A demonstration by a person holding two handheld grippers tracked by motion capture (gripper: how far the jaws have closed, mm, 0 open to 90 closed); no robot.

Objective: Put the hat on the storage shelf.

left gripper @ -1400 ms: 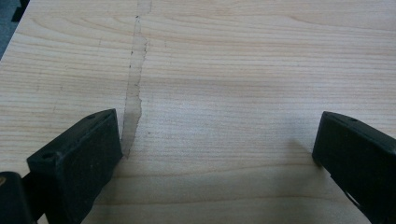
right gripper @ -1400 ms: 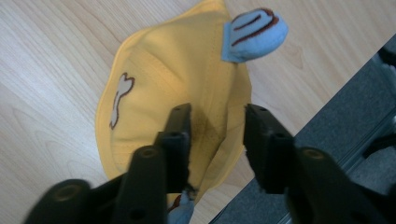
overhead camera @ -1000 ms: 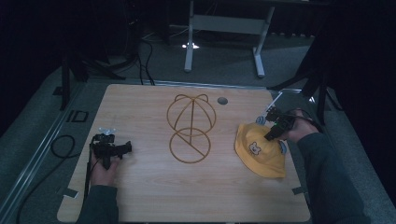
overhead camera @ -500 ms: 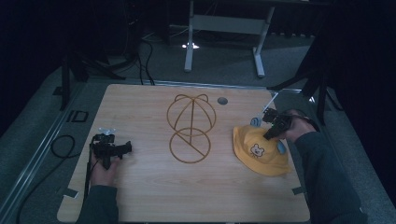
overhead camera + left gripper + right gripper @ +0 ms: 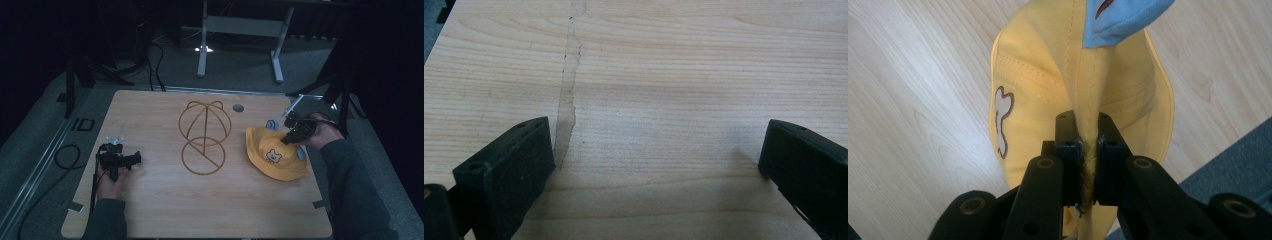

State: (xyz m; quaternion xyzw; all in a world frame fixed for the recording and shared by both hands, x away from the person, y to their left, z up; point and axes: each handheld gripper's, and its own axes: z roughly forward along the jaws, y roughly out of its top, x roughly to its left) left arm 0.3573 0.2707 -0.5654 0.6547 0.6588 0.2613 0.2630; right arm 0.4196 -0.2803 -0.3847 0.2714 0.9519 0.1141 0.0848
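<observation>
On the wooden surface point(image 5: 150, 210), your right gripper point(image 5: 1083, 150) pinched the yellow hat point(image 5: 275, 157); your left gripper point(image 5: 654, 165) stood wide, holding nothing.

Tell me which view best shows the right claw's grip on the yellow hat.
The right gripper view: the right claw is shut on a pinched fold of the yellow hat, seen close. The high view shows the hat small, grip hidden. The left gripper view shows bare table.

left tongs point(image 5: 131, 160): jaws spread wide, low over table | right tongs point(image 5: 286, 140): jaws clamped together
</observation>
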